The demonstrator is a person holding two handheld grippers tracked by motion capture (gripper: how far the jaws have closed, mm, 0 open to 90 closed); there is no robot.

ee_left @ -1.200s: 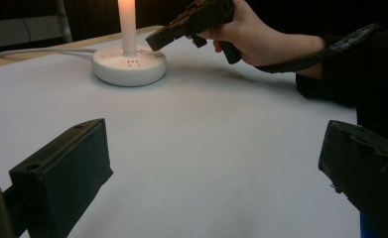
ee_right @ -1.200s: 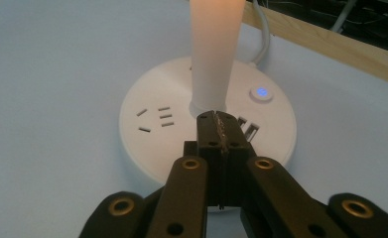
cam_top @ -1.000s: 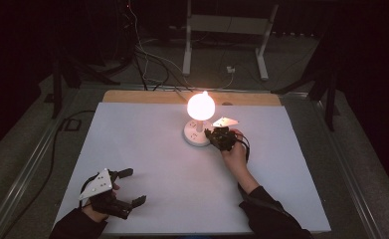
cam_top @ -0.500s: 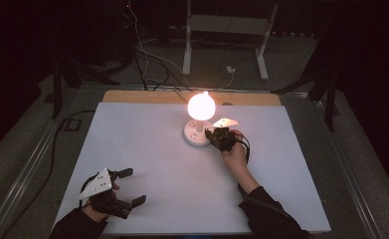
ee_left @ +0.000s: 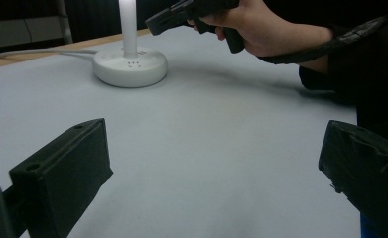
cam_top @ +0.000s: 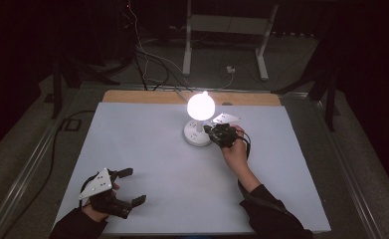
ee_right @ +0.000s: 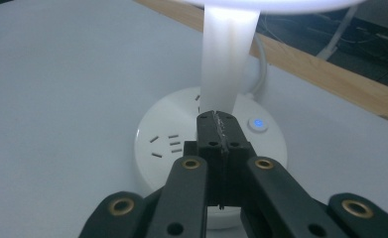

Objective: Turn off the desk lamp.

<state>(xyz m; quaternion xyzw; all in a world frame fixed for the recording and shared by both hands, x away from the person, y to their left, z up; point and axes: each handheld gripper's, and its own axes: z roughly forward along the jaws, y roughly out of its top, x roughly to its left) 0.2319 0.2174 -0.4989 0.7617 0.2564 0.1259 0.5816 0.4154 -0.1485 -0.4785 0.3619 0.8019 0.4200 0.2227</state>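
Observation:
A lit lamp bulb (cam_top: 201, 105) glows on a white stem (ee_right: 228, 59) rising from a round white socket base (cam_top: 196, 134) at the back middle of the white table (cam_top: 147, 144). My right gripper (cam_top: 213, 133) is shut with nothing between its jaws, its tip (ee_right: 216, 124) hovering over the base (ee_right: 166, 144), just left of a blue-lit button (ee_right: 256, 123) and in front of the stem. My left gripper (cam_top: 132, 186) rests wide open near the front left edge, its fingers (ee_left: 67, 168) apart over bare table. From there the base (ee_left: 130, 66) and the right hand (ee_left: 261, 29) show farther off.
A wooden strip (cam_top: 147, 96) runs along the table's back edge. The lamp's white cable (cam_top: 217, 82) leads off behind it. A metal stand (cam_top: 224, 30) and loose cables lie on the dark floor beyond. Metal rails (cam_top: 33, 159) flank the table.

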